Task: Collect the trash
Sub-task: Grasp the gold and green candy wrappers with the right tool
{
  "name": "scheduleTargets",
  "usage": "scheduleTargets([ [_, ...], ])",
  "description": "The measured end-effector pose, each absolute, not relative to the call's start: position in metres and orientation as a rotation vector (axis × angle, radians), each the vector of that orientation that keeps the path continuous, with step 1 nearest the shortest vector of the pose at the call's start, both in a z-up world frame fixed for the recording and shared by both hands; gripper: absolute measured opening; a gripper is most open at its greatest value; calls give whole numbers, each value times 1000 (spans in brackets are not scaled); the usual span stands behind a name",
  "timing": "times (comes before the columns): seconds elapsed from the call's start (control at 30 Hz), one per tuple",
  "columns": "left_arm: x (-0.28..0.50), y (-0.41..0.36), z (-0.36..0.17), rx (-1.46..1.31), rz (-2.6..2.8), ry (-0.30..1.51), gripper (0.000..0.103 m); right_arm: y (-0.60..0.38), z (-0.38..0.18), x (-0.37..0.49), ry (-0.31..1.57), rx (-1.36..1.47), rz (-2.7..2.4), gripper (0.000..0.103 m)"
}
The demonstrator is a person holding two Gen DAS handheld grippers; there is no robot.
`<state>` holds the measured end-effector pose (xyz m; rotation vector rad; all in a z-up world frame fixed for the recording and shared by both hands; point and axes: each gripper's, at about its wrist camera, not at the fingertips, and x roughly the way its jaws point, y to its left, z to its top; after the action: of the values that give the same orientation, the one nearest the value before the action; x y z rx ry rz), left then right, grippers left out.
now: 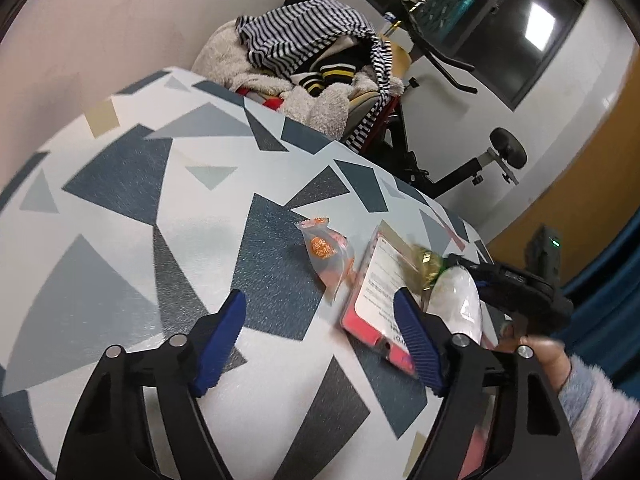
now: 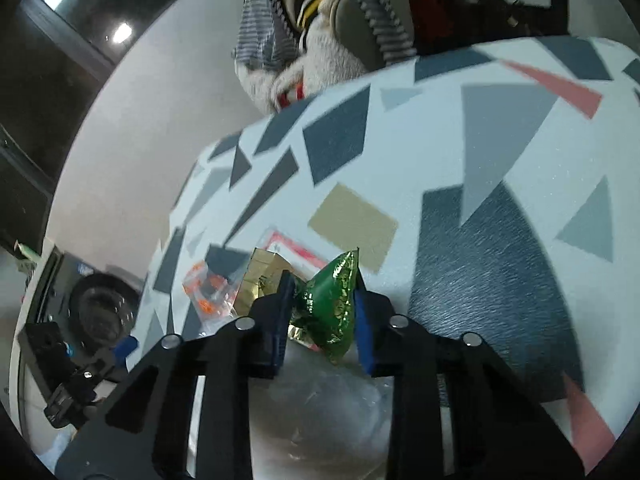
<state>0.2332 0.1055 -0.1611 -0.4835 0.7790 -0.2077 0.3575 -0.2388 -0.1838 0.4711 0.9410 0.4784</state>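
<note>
My right gripper [image 2: 323,284] is shut on a green foil wrapper [image 2: 332,308], pinched between its blue pads just above the patterned table [image 2: 500,152]. A gold packet [image 2: 260,272] and a pink-edged flat package [image 2: 298,249] lie right behind it. An orange clear wrapper [image 1: 326,254] rests on the table a little beyond my left gripper [image 1: 320,296], which is open with nothing between its fingers. The pink-edged package [image 1: 380,284] lies against the left gripper's right finger. A whitish plastic bag [image 1: 458,300] sits beside it, under the right gripper [image 1: 516,280]. A hand [image 1: 536,350] holds that gripper.
A heap of striped and fleecy clothes [image 1: 304,56] is piled behind the table's far edge, next to a black exercise bike [image 1: 436,160]. White wall stands beyond, with a dark window [image 1: 500,12] and an orange panel [image 1: 592,184] at right.
</note>
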Motion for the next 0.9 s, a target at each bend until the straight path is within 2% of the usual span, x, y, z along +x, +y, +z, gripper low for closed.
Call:
scheduleTargets([
  [0.4,295,105,-187,-654,-170,854,71,-286,-131,310,758,348,325,26],
  [0.77,334,71,-195,-569,-135,910,68,-322,-127,277,731,345,273,25],
  [0.9,339,68,-204,-559,-99,941,62,-330,-129,267,731,360,259,25],
])
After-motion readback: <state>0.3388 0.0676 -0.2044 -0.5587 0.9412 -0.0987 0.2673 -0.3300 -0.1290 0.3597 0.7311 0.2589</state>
